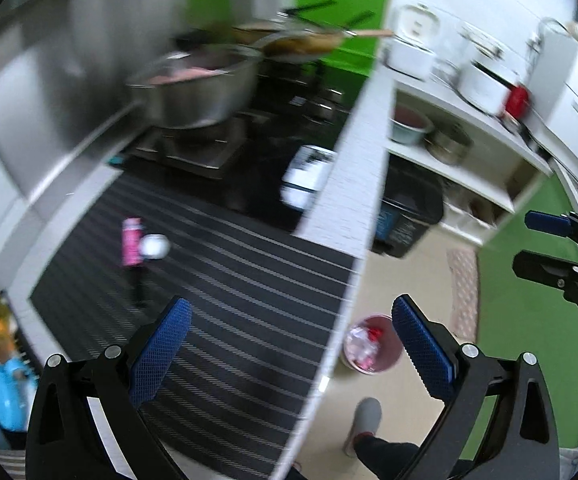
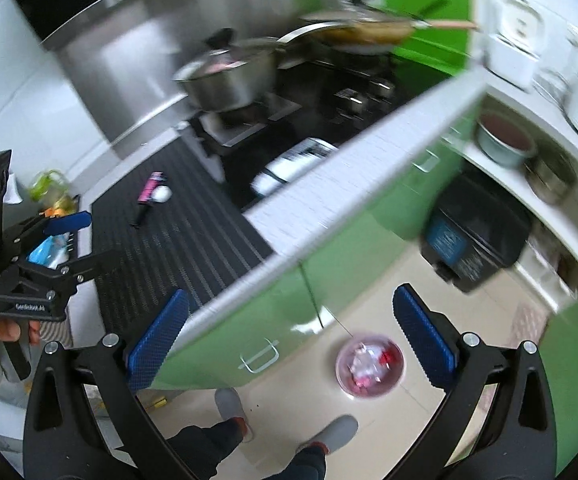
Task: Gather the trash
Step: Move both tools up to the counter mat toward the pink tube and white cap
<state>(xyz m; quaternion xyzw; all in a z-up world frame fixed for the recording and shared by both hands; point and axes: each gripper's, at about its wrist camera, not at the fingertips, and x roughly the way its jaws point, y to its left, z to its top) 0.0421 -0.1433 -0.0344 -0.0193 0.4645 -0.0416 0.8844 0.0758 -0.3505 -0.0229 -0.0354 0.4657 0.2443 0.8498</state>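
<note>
Both my left tongs (image 1: pixel 291 344) and right tongs (image 2: pixel 289 336) hang released, empty. Next: reach the wad (image 1: pixel 153 246) mid-bench, then the bin (image 2: pixel 369 364).

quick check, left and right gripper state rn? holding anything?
Left gripper: open, nothing between the fingers, above the striped counter mat.
Right gripper: open, empty, above the floor near the trash bin.

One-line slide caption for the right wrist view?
Open right gripper above the floor bin of trash; pink wrapper lies on the striped counter mat.
</note>
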